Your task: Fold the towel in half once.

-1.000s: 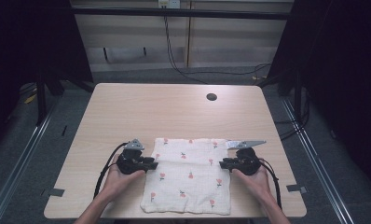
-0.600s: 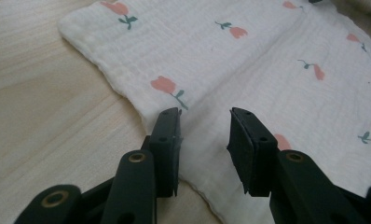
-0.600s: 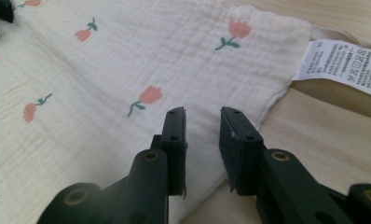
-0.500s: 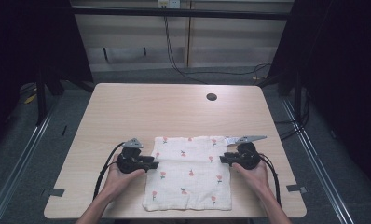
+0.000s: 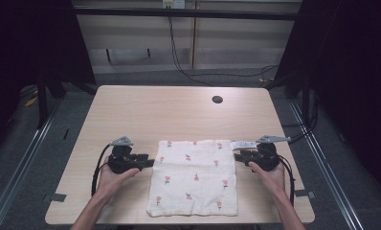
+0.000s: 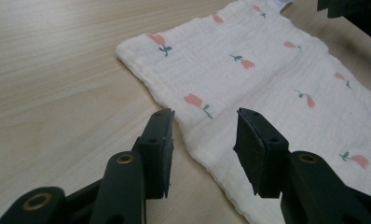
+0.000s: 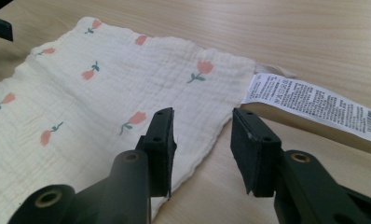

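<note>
Left tool (image 6: 202,149) gapes over the cloth's (image 5: 194,177) left edge, gripping nothing; right tool (image 7: 202,149) gapes likewise at the right edge. The cloth (cream, pink tulips) lies flat at the desk's (image 5: 169,115) near edge. Its white tag (image 7: 309,105) carries print too small to read.

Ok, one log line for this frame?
cloth: flat on table | left hand-held gripper: open at cloth's edge | right hand-held gripper: open at opposite edge

lab-style recording bay: lone wooden table (image 5: 179,115) with cable hole (image 5: 217,99), dark curtains (image 5: 30,43) around, floor rails (image 5: 16,163), loose cables (image 5: 179,52) by wall.
</note>
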The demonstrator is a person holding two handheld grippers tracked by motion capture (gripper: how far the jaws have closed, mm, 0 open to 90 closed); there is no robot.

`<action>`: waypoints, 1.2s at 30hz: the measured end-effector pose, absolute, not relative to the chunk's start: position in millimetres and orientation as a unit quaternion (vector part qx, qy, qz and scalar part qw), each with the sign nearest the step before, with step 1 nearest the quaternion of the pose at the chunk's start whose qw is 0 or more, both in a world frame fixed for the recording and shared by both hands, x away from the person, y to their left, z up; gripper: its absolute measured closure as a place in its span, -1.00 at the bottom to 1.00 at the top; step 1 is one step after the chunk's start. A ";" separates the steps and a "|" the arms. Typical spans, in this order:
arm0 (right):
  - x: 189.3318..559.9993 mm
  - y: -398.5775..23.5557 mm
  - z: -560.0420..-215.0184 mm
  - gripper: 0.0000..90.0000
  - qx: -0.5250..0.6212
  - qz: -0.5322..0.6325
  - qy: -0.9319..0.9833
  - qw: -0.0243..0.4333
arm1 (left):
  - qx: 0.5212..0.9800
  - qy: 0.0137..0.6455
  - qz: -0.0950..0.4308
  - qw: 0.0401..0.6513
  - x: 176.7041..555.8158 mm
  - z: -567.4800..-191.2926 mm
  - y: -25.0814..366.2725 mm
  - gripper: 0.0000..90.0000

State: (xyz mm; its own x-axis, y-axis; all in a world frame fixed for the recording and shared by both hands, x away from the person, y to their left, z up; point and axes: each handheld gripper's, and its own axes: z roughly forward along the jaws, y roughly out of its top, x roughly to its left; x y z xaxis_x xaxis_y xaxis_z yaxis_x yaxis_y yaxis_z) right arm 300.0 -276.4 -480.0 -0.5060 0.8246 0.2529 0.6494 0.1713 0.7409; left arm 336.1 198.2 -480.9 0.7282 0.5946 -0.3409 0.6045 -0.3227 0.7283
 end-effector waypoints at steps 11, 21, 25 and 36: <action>316.8 -275.5 -472.1 0.23 0.469 0.423 0.771 0.085 | 0.818 0.369 0.022 0.440 359.3 -469.0 191.2 0.26; 356.4 -270.8 -460.5 0.19 0.468 0.415 0.774 0.093 | 0.806 0.395 0.016 0.441 389.1 -477.3 193.8 0.23; 367.5 -267.8 -455.3 0.22 0.464 0.431 0.768 0.093 | 0.811 0.390 0.028 0.435 399.3 -475.1 186.6 0.32; 394.4 -256.8 -476.1 0.31 0.467 0.400 0.784 0.087 | 0.810 0.396 0.016 0.431 417.9 -493.6 169.5 0.47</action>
State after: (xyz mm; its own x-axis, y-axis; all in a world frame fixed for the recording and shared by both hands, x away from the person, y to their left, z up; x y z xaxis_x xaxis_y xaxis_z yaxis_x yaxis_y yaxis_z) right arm 394.4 -256.8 -476.1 -0.5494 0.8015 0.2361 0.6617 0.2448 0.7087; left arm 417.9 169.5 -493.6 0.6857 0.6556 -0.3163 0.6285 -0.3139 0.7117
